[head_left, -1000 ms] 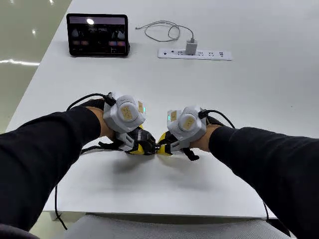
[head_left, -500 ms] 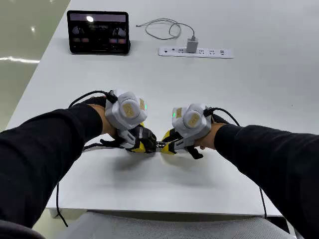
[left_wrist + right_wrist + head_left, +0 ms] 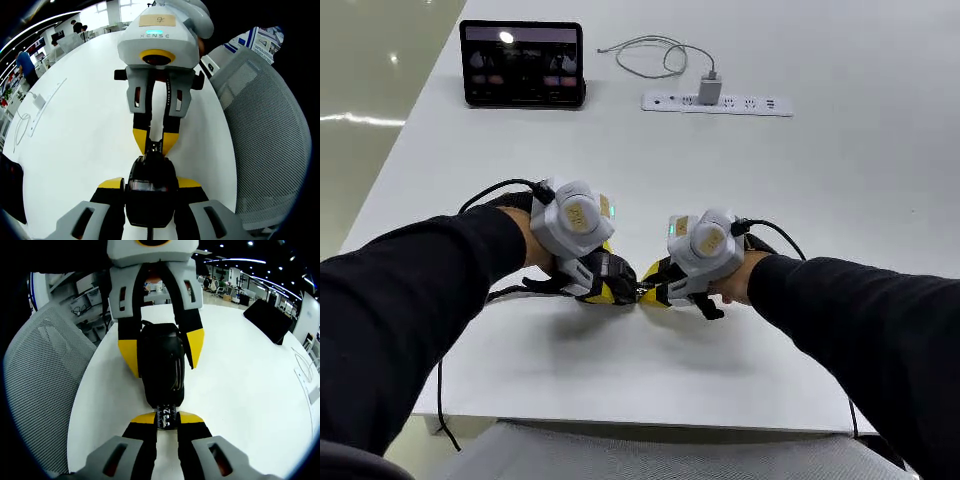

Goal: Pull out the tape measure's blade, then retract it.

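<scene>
A black tape measure [image 3: 614, 277] rests low on the white table [image 3: 620, 370], with my left gripper [image 3: 604, 276] shut on its body. In the left gripper view the body [image 3: 150, 195] sits between my yellow-tipped jaws, which meet at the left gripper [image 3: 150, 184]. My right gripper [image 3: 651, 285] faces it, shut on the blade's end. In the right gripper view the right gripper [image 3: 166, 419] pinches the blade [image 3: 166, 416], which shows a "2". Only a short bit of blade is out of the tape measure [image 3: 161, 365]. The right gripper's yellow fingertips [image 3: 141, 141] show ahead in the left gripper view.
A dark tablet [image 3: 523, 63] stands at the far left of the table. A white power strip [image 3: 717, 102] with a charger and a looped cable [image 3: 655, 55] lies at the back. Black cords [image 3: 485, 195] trail from the grippers. A grey mesh chair [image 3: 270, 140] is near the table's front edge.
The right gripper has eased slightly to the right, away from the tape measure, leaving a short gap bridged by blade. The left gripper has stayed put. The head camera shifted a little.
</scene>
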A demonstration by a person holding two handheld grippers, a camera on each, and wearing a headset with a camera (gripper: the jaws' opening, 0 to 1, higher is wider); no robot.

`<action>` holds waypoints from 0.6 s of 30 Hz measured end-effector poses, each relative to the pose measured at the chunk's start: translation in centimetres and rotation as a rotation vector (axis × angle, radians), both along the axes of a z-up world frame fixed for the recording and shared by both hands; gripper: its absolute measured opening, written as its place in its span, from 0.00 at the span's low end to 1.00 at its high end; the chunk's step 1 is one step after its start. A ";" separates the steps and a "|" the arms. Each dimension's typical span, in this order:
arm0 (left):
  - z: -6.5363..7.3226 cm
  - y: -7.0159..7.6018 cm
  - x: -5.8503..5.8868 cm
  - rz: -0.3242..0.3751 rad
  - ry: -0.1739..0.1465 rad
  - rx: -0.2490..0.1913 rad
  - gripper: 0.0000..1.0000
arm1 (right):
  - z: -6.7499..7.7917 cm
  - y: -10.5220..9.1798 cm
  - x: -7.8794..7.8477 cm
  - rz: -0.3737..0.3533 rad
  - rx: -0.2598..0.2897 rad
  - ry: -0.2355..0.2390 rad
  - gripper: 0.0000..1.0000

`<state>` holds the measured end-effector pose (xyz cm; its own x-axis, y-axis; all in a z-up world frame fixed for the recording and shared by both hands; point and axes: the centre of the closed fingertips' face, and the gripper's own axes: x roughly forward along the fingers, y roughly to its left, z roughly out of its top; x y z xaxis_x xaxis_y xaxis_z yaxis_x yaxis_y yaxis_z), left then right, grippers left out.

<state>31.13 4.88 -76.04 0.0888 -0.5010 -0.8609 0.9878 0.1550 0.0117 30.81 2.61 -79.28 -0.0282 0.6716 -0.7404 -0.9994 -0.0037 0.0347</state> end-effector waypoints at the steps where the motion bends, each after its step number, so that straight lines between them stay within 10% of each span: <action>1: 0.0 0.0 0.0 -0.003 0.002 0.006 0.34 | 0.0 0.0 -0.1 0.001 0.000 -0.001 0.10; 18: 0.1 0.0 0.0 0.017 -0.002 -0.009 0.34 | -0.1 -0.5 0.1 -0.017 0.008 0.016 0.10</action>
<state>31.12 4.86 -75.98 0.0991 -0.5067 -0.8564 0.9850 0.1723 0.0120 30.90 2.12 -79.42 -0.0292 0.6776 -0.7348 -0.9986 0.0125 0.0512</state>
